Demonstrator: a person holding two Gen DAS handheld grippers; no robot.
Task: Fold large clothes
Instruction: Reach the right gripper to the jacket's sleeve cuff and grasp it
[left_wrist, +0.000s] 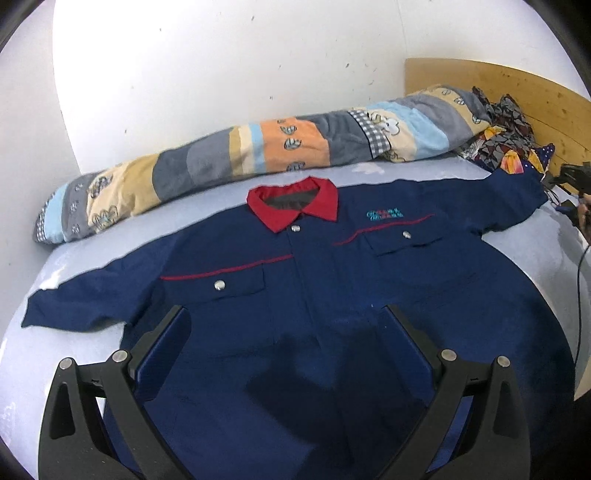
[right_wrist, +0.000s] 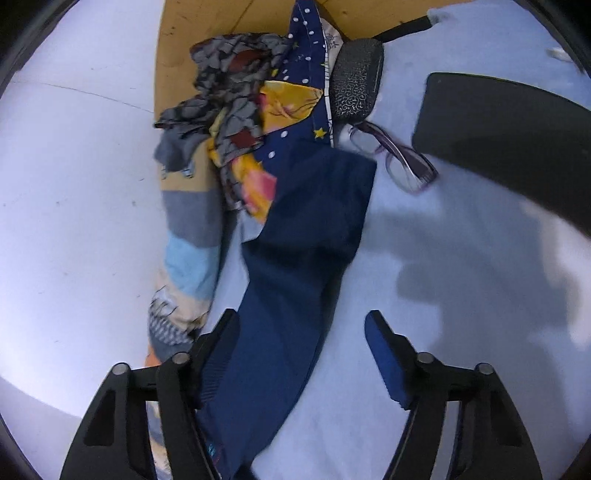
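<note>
While spread flat, navy shirt (left_wrist: 332, 295) shows red collar (left_wrist: 293, 205).

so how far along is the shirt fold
Done: the navy shirt lies spread flat, front up, on the bed, both sleeves out. In hand: the right gripper is open over one sleeve, not yet gripping; the left gripper is open over the body. Left: every fold.
</note>
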